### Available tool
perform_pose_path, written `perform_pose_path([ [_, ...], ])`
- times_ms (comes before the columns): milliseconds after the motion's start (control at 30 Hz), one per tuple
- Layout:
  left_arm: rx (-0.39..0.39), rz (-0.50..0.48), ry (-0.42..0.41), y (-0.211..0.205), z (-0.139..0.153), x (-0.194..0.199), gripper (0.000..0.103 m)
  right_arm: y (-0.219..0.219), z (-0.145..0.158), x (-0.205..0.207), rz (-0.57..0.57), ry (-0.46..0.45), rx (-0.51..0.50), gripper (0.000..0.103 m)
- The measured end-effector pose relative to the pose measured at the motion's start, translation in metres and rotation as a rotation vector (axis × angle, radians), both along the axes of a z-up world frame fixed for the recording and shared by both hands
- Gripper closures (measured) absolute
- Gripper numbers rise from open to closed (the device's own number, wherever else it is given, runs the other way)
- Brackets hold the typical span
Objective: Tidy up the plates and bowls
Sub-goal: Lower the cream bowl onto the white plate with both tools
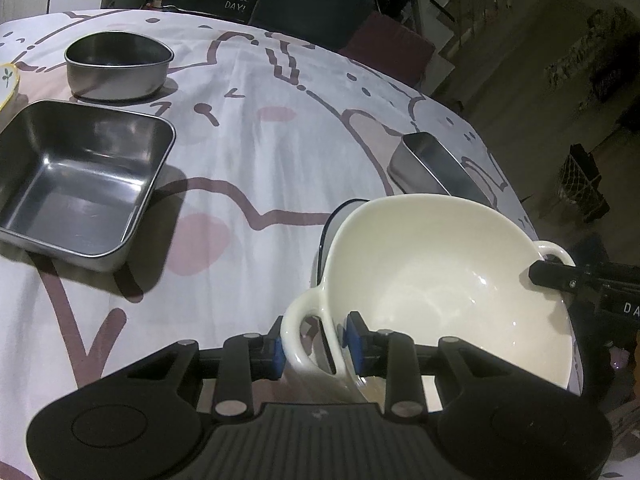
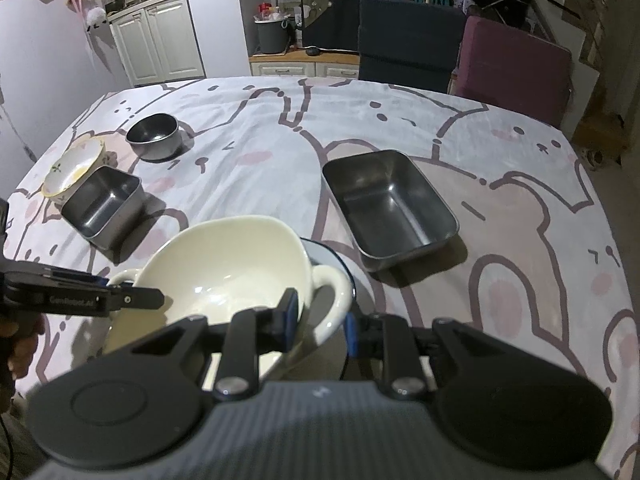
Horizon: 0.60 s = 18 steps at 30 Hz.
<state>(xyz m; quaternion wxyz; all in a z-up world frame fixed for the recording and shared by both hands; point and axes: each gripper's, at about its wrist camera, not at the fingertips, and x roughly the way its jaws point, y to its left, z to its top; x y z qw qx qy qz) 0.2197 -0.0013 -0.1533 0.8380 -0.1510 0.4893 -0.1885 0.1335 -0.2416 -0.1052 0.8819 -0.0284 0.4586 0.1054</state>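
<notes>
While both claws sit at the cream two-handled bowl, I see its handles lie along the line between them: left claw stands narrowly apart around the near handle, pads beside it, grip uncertain; right claw likewise straddles the other handle. The bowl rests tilted on a blue-rimmed plate on the desk.
</notes>
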Motion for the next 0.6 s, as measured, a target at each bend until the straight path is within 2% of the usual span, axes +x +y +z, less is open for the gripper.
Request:
perform_pose_path([
  [600, 0.055, -0.025, -0.020, -0.0101, 0.0035, -0.0013, 0.072, -0.0072, -0.0092, 0.0059, -0.020, 0.054, 0.003, 0.074],
])
